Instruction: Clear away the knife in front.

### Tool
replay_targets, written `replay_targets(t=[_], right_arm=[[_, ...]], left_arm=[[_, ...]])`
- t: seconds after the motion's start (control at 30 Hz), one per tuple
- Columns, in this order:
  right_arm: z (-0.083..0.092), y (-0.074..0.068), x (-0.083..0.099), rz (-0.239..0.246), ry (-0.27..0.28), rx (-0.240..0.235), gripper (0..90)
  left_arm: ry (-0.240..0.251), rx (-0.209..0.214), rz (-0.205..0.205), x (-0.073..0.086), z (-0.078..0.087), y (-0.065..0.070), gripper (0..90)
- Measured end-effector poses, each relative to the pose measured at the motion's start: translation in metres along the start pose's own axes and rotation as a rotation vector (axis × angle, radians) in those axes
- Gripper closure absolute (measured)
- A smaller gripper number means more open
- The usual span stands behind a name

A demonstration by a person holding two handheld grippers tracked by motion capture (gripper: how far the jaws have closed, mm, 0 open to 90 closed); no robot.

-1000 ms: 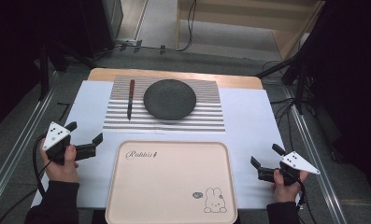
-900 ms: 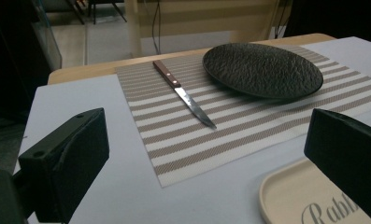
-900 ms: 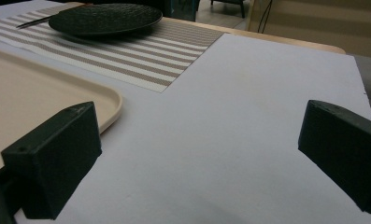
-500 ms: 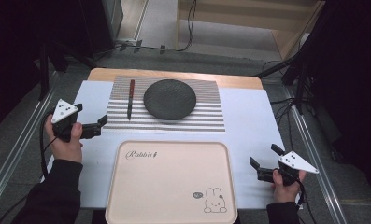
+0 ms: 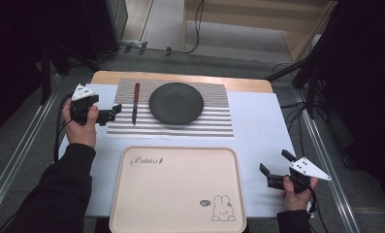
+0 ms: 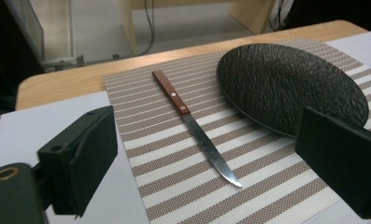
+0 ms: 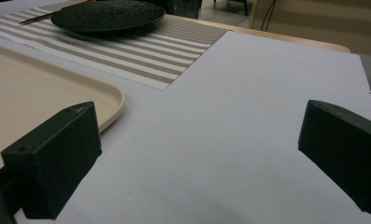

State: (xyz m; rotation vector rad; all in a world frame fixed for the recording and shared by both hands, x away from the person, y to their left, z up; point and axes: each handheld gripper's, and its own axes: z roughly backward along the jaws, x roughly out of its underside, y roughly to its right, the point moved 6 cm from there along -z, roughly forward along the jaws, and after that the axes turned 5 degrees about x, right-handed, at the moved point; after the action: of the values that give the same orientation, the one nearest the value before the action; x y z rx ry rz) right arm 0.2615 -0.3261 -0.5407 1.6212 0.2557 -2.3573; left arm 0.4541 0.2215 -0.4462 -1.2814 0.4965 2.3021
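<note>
Since a second ago, left gripper [image 5: 110,113] carried forward from beside the tray's near left corner to just left of the striped mat; right gripper [image 5: 273,169] unmoved, right of the tray near the desk's front edge. Both sets of jaws spread wide, gripping nothing.

Nearest: smooth cream tray [image 5: 178,223], rectangular with rounded corners and a raised lip, printed with "Rabbit" lettering and a small rabbit drawing. Beneath it, matte white sheet [image 5: 258,126] covering most of the desk [image 5: 180,79], pale wood bared along the far edge.

Beyond the tray: woven mat [image 5: 214,124] in beige and cream stripes. On the mat, round black plate [image 5: 176,103] with a rough, pebbled face. Just left of the plate, apart from it, a knife [image 5: 135,102]: reddish-brown riveted handle pointing away, steel blade pointing toward the tray.

Left gripper view: blade serrations [image 6: 230,176] and two handle rivets, unreadable from above. Right gripper view: tray lip [image 7: 119,103] seen low and side-on, plate [image 7: 108,15] as a thin dark disc.
</note>
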Motion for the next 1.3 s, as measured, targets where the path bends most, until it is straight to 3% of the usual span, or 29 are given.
replay_targets(t=[0.1,0.33,0.47,0.63,0.97,1.1,1.2,1.23,1.3], right_arm=[[0.000,0.000,0.000,0.003,-0.002,0.001,0.0],[-0.001,-0.001,0.000,0.011,-0.008,0.003,0.0],[-0.001,-0.001,0.000,0.009,-0.007,0.004,0.0],[-0.002,-0.001,0.000,0.011,-0.008,0.003,0.0],[-0.003,-0.002,0.000,0.015,-0.013,-0.002,0.0],[-0.003,-0.002,0.001,0.009,-0.017,-0.001,0.0],[-0.004,-0.001,0.001,0.012,-0.018,0.000,0.0],[-0.004,-0.002,0.001,0.012,-0.019,0.001,0.0],[-0.004,-0.001,0.001,0.014,-0.021,0.002,0.0]], left_arm=[[-0.015,0.005,0.028,-0.005,-0.011,-0.004,7.8],[-0.058,-0.017,0.045,-0.012,-0.037,-0.013,12.6],[-0.104,-0.041,0.067,-0.011,-0.053,-0.019,15.0],[-0.161,-0.039,0.105,-0.011,-0.067,-0.023,18.9],[-0.269,-0.072,0.110,-0.015,-0.089,-0.027,28.4],[-0.332,-0.061,0.123,-0.017,-0.099,-0.029,31.7],[-0.380,-0.085,0.118,-0.021,-0.105,-0.032,33.5],[-0.382,-0.130,0.108,-0.023,-0.106,-0.034,34.5],[-0.385,-0.143,0.108,-0.026,-0.109,-0.035,40.5]])
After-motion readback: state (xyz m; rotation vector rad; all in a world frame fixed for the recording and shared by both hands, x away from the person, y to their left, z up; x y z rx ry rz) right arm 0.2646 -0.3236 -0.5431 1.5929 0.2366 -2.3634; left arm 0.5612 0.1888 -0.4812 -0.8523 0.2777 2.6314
